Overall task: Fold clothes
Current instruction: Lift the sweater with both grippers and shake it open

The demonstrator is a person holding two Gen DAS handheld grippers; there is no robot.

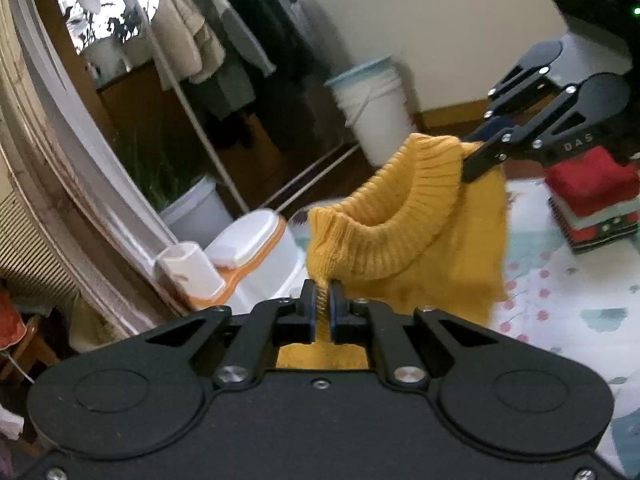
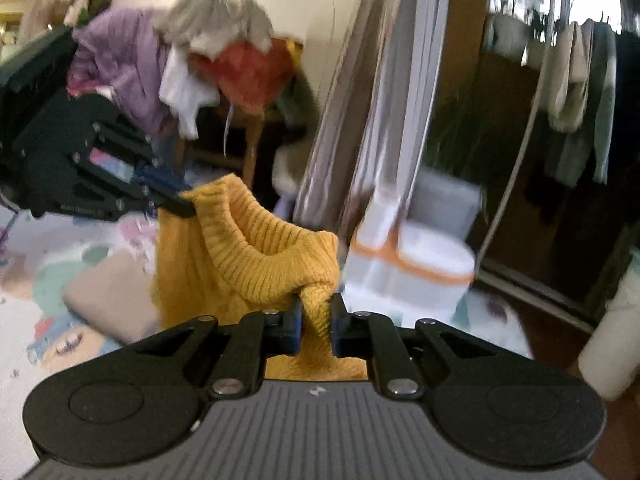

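Observation:
A mustard-yellow knit sweater (image 1: 404,236) with a ribbed roll collar hangs in the air between both grippers, above a patterned mat. My left gripper (image 1: 322,296) is shut on the knit beside the collar at one side. The right gripper (image 1: 476,164) shows at the upper right of the left wrist view, pinching the far side of the collar. In the right wrist view the same sweater (image 2: 256,256) droops from my right gripper (image 2: 316,312), shut on a bunched fold, while the left gripper (image 2: 182,202) holds the far collar edge. The sweater's lower body is hidden behind the gripper bodies.
A stack of folded clothes (image 1: 592,200), red on top, rests on the mat (image 1: 560,304). A folded beige piece (image 2: 112,300) lies on the mat. A chair piled with unfolded clothes (image 2: 168,68), a white and orange potty seat (image 1: 248,252), a white bucket (image 1: 372,108) and a clothes rack (image 1: 224,40) stand around.

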